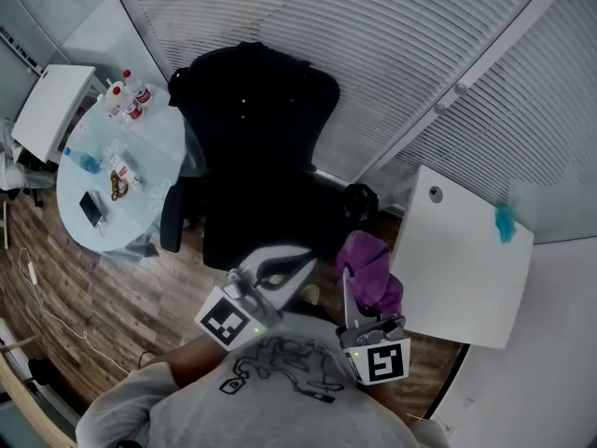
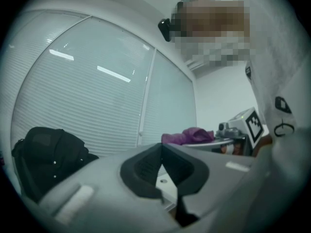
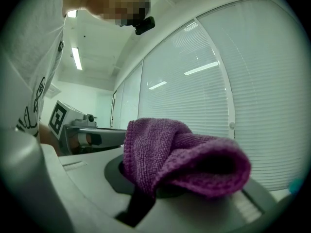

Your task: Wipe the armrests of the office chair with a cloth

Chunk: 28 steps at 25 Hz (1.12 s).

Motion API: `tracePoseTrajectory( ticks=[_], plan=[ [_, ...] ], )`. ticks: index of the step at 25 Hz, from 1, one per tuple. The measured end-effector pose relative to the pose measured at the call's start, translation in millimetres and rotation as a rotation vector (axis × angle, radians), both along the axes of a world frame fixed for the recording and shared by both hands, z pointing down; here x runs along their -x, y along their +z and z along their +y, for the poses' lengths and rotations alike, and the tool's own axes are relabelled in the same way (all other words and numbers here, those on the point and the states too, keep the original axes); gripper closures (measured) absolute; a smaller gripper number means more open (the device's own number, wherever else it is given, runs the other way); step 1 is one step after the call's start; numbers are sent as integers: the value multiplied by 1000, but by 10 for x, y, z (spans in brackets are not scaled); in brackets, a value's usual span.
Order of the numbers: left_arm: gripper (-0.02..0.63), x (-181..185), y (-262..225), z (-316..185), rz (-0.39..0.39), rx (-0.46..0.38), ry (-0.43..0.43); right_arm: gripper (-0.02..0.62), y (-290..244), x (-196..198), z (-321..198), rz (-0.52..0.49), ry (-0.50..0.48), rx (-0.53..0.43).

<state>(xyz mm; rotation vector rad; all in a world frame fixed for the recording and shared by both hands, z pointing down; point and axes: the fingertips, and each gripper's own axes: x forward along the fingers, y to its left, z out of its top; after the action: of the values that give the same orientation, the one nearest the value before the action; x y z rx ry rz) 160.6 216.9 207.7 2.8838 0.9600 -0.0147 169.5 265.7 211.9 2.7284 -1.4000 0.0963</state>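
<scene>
Two claws hover on the near side of the black padded office chair; the right claw pinches the bunched purple microfibre cloth; the left claw is pressed together, empty; press the cloth flat on the right armrest, then stroke lengthwise.

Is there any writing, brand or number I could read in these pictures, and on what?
Nothing here is readable.
Bottles: labels too small.
Packet on the round table: print blurred.
Shirt: a line drawing, no legible words.
Left cube, right cube: black-and-white square patterns, not letters.
</scene>
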Motion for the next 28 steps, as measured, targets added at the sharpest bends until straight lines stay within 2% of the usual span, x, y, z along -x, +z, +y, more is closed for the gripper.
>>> tracePoseTrajectory(
  ticks=[5, 18, 25, 28],
  plan=[
    [604, -20, 150, 28, -50, 1, -4, 566, 123, -46, 52, -53, 20, 3],
    [604, 16, 882, 206, -190, -1, 12, 566, 848, 59, 257, -198, 9, 85],
    [604, 24, 1103, 281, -193, -45, 30, 566, 988, 57, 246, -191, -12, 109],
    [604, -34, 1287, 275, -218, -33, 30, 566, 1113, 5, 212, -174, -29, 140]
  ],
)
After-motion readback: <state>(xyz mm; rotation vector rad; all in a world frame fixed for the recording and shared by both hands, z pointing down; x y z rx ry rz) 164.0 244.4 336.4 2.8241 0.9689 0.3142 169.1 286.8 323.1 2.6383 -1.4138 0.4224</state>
